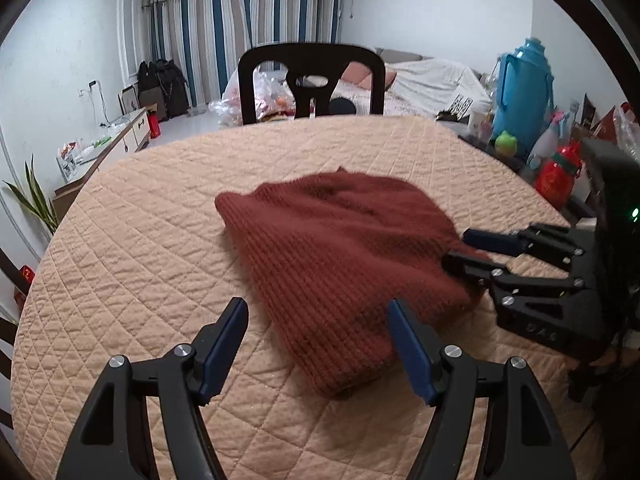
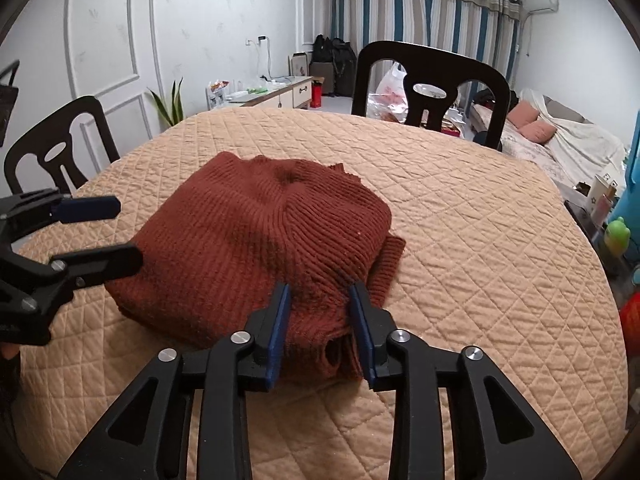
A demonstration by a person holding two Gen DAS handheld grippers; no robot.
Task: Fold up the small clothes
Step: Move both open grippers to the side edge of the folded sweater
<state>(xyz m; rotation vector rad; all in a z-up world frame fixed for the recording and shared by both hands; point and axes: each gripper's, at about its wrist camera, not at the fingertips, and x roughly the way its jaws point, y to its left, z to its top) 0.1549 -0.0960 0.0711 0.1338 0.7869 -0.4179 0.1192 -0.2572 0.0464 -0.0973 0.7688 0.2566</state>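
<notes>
The sweater (image 2: pixel 260 240) lies as a folded, rust-red knit bundle near the middle of the surface (image 2: pixel 480 240), which is covered with a quilted peach cloth. Its long axis runs roughly from the near edge, where both grippers are, away toward the chair (image 2: pixel 432 80) on the far side. The right gripper (image 2: pixel 320 300) is at the near right corner of the bundle, with a thick bunch of folded layers between its blue pads. Its jaws stand part-way open, and it is hard to say whether the pads still press the knit; they look to flank the bunch more than to clamp it. The left gripper (image 1: pixel 316 320) hovers at the near left end with its jaws wide open and holds nothing; one finger is over the bare cloth, the other over the edge of the knit. In its view the right gripper (image 1: pixel 464 246) comes in from the right side and touches the sweater's edge there. Both are close, but the right one is the nearer to the fabric and already straddles it. Any next tuck or smoothing would likely start from that corner and go away along the long axis.
</notes>
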